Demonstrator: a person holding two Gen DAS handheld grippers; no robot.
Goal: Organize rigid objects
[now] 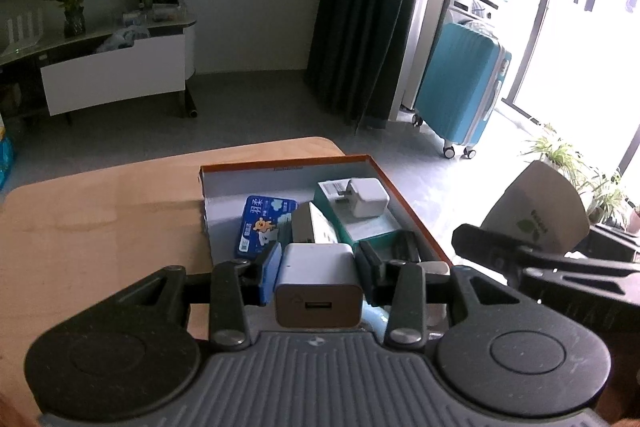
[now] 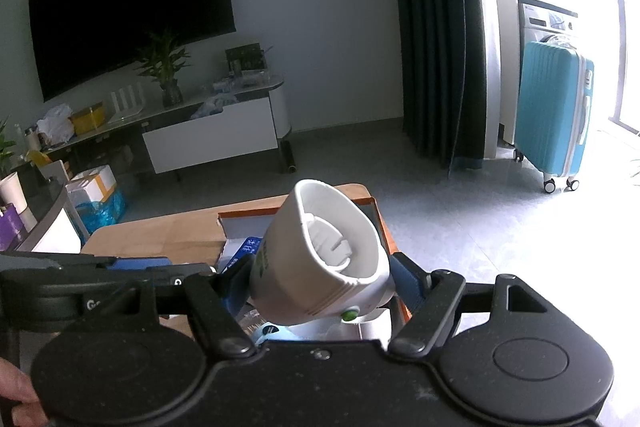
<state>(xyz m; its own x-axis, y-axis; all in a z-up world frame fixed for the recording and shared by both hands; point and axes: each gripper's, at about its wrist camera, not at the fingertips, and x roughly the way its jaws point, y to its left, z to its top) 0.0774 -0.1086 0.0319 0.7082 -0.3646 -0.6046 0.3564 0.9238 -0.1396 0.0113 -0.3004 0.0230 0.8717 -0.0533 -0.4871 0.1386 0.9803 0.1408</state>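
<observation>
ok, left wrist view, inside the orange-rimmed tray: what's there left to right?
Blue tissue pack → grey-white box on its edge → white plug charger lying on a teal box.

Teal suitcase (upright) beside curtain

readable marks: few, mostly on the blue pack and the white device

the blue pack lying in the orange-rimmed box carries two large white chinese characters along its length, reading roughly "羽柔", beside a cartoon bear and a white label with fine print too small to read. in the right wrist view the same pack shows a sliver of that white lettering. the white device has green print down its side, with a green logo on the same device in the left wrist view; neither is legible. the left claw arm at the left edge shows a white "g".
</observation>
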